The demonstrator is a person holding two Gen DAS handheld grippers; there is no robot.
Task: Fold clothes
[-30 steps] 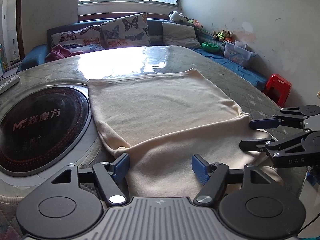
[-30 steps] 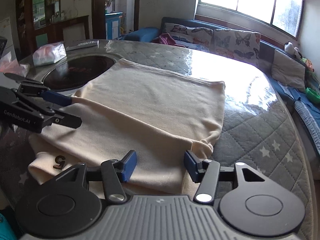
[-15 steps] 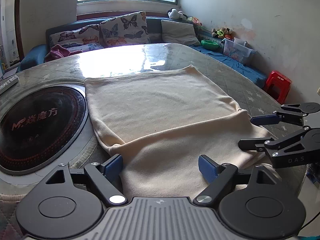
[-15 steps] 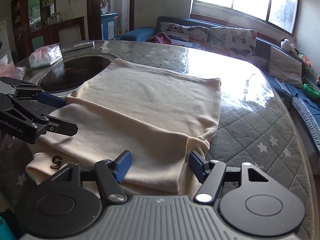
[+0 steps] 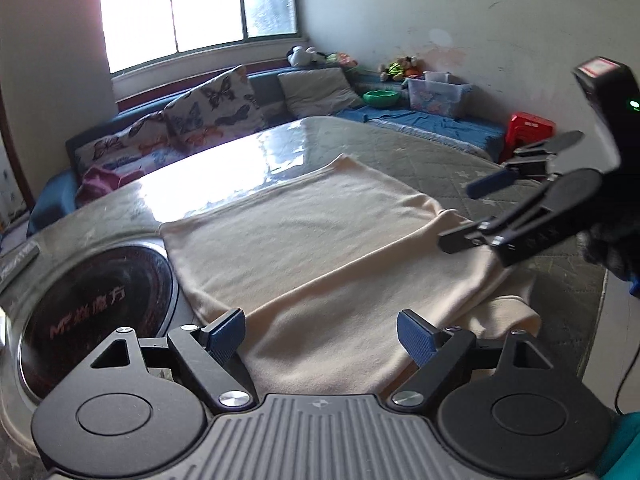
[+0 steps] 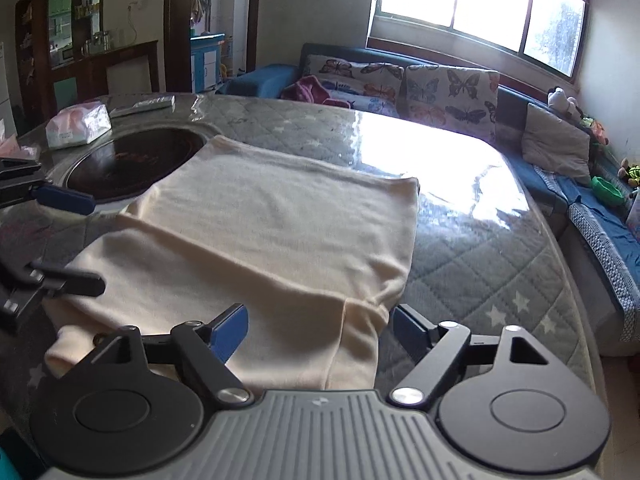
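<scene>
A cream garment (image 5: 320, 248) lies partly folded on the quilted table, its near part doubled over; it also shows in the right wrist view (image 6: 280, 240). My left gripper (image 5: 320, 332) is open and empty above the garment's near edge. My right gripper (image 6: 316, 328) is open and empty above the garment's near right corner. The right gripper also shows at the right of the left wrist view (image 5: 472, 208), lifted above the cloth. The left gripper shows at the left edge of the right wrist view (image 6: 80, 240).
A round black cooktop (image 5: 92, 300) is set in the table left of the garment. A tissue pack (image 6: 78, 124) and a remote (image 6: 142, 104) lie beyond it. A sofa with butterfly cushions (image 6: 400, 80) runs along the far side. A red stool (image 5: 530, 128) stands by the wall.
Both grippers have lifted up and drawn back from the garment, jaws wider. The garment stays folded on the table.
</scene>
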